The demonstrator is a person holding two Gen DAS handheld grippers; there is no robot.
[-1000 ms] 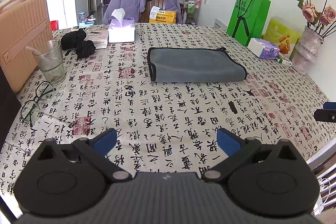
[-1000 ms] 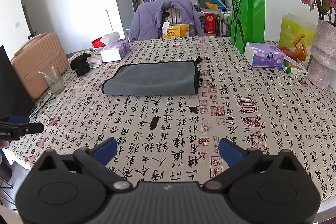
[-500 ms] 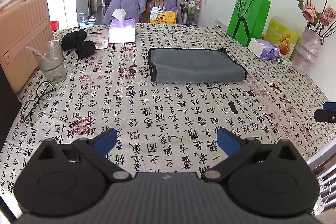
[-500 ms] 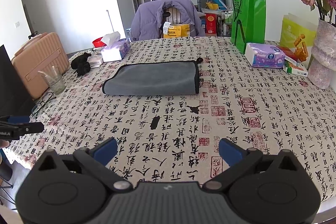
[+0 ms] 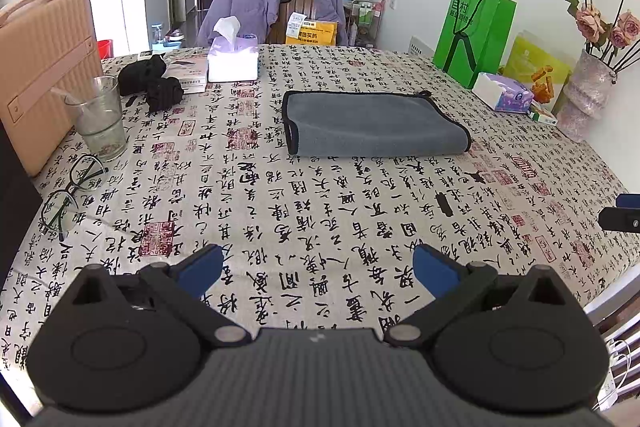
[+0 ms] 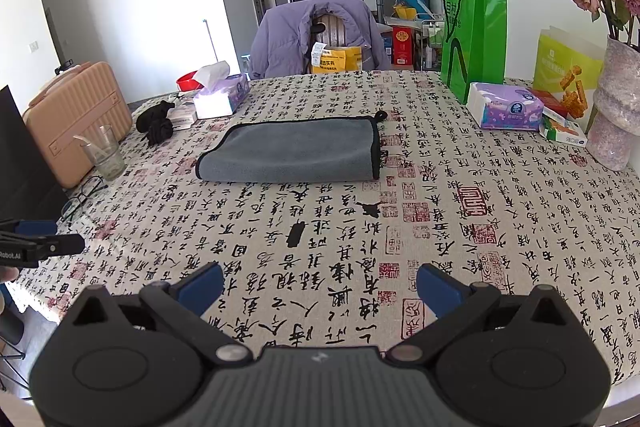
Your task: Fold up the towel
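The grey towel (image 5: 372, 125) is seen already doubled on the worktop (image 5: 320, 219), at twelve o'clock from both claws; left claw (image 5: 316, 269) and right claw (image 6: 320, 285) are held apart, empty; another fold calls for its edge to be reached

"robot.ai" on the left gripper (image 6: 40, 247); "美团买药" on the yellow bag (image 5: 311, 33)

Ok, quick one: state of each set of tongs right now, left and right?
Left tongs: open, holding nothing, above the tablecloth short of the towel.
Right tongs: open, holding nothing.
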